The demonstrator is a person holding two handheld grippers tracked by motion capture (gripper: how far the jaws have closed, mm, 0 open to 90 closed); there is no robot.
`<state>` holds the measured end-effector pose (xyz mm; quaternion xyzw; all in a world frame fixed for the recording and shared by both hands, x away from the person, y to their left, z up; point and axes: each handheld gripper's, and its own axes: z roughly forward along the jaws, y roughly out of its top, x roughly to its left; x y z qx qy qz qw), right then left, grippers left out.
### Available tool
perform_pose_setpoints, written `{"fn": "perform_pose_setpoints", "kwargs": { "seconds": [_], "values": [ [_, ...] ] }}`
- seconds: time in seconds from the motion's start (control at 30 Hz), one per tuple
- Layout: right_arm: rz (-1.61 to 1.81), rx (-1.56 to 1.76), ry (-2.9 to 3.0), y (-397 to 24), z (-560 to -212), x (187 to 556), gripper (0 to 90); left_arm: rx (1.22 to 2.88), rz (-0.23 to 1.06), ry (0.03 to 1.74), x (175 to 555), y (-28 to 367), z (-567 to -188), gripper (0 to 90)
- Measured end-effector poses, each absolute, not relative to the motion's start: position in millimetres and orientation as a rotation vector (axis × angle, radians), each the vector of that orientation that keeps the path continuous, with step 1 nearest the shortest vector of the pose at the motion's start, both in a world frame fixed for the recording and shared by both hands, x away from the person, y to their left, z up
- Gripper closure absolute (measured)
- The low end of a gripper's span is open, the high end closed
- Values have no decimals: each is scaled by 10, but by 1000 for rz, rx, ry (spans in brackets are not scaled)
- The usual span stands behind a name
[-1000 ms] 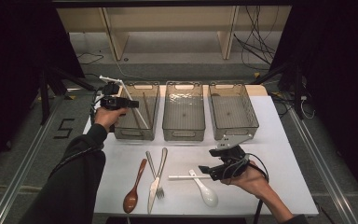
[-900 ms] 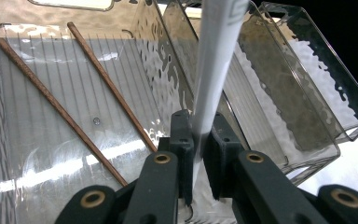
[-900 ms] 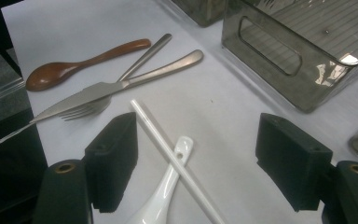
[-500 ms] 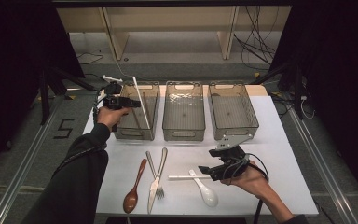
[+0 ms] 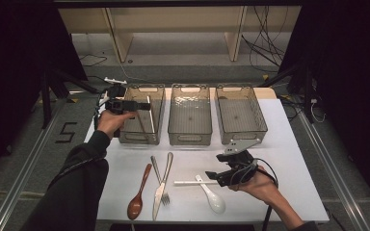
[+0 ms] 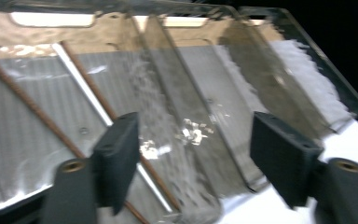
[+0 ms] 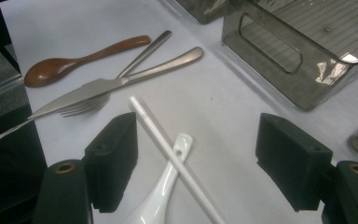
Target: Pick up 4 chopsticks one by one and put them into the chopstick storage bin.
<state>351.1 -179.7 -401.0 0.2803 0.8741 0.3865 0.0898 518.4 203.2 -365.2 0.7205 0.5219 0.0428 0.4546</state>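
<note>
Leaning in the left bin (image 5: 125, 135): white chopstick (image 5: 150, 115), brown sticks; both grippers (image 5: 142, 107) (image 5: 213, 177) wide, empty.

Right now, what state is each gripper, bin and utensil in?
left gripper: jaws just opened, nothing between them, over the left bin.
right gripper: open, around the white chopstick.
left bin: holds chopsticks.
middle bin: empty.
right bin: empty.
white spoon: on table, under the chopstick.
knife: lies across fork.
wooden spoon: flat on table.
</note>
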Motion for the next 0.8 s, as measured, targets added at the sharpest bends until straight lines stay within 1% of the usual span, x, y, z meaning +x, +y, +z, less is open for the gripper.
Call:
{"fn": "perform_pose_setpoints", "kwargs": {
  "seconds": [0.1, 0.2, 0.3, 0.4, 0.67, 0.8],
  "values": [
    [1124, 842, 2614, -1799, -4031, 3530, 301, 1780, 116, 1233, 5034, 2001, -3592, 224],
    [1077, 842, 2633, -1801, -4064, 3555, 296, 1776, 110, 1169, 4868, 1979, -3554, 186],
    [1010, 828, 2668, -1796, -4114, 3586, 295, 1783, 102, 1119, 4689, 1952, -3563, 168],
    [926, 804, 2711, -1775, -4171, 3605, 300, 1785, 98, 1083, 4529, 1930, -3609, 163],
    [810, 765, 2764, -1752, -4263, 3644, 351, 1818, 114, 1024, 4252, 1862, -3771, 162],
    [767, 756, 2795, -1752, -4325, 3672, 372, 1824, 147, 997, 4126, 1858, -3843, 162]
  ]
}}
